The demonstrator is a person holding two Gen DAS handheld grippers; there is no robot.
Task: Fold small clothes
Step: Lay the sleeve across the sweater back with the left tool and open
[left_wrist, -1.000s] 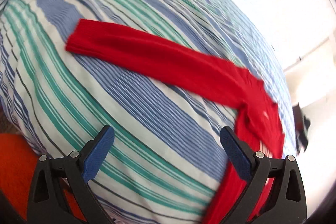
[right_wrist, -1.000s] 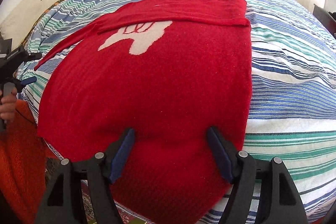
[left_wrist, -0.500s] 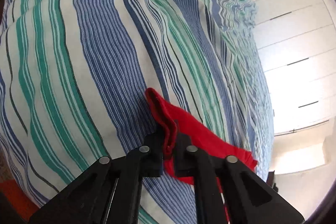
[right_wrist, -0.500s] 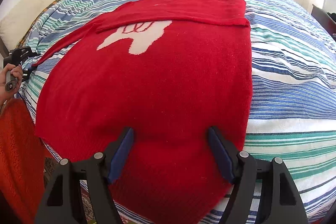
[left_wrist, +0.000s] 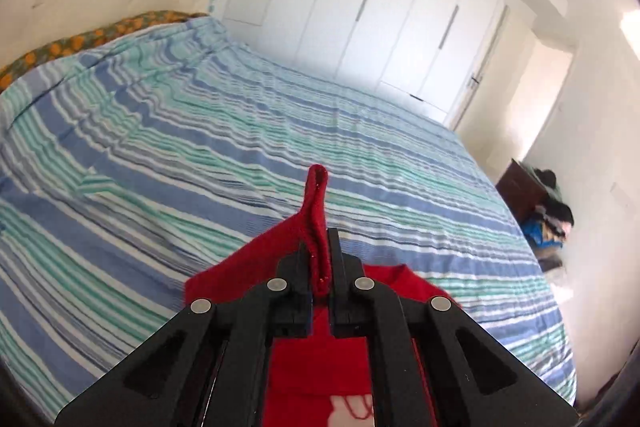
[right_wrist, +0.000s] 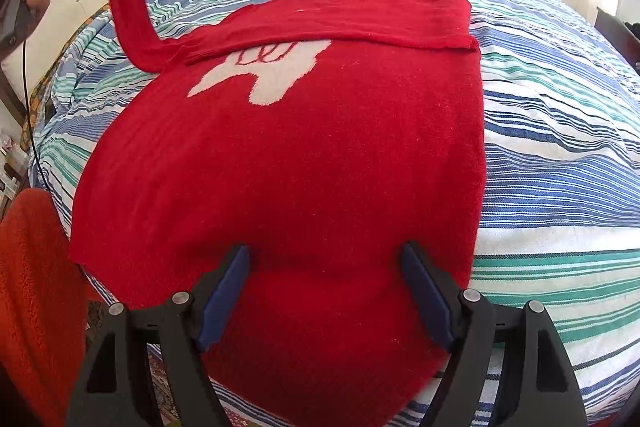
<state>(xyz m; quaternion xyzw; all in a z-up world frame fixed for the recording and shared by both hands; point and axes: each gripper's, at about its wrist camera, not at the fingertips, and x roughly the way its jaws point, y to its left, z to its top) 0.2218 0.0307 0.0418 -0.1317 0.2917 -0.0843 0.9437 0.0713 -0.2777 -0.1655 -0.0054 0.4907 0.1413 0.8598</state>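
Sweater: a red sweater lies spread flat on a bed, neckline at the far end, hem hanging over the near edge. A white shape with red lines marks its chest.
Far sleeve: folded across the chest, just under the neckline.
Other sleeve: lifted off the bed, rising steeply to its cuff.
Left hand-held gripper: clamped tight on that raised cuff, which pokes out past the fingertips.
Right hand-held gripper: jaws wide and opening, poised over the sweater's hem area; the blue pads are not pinching the fabric.
Bed: covered in blue, green and white stripes.
Background: white wardrobe doors beyond the bed.
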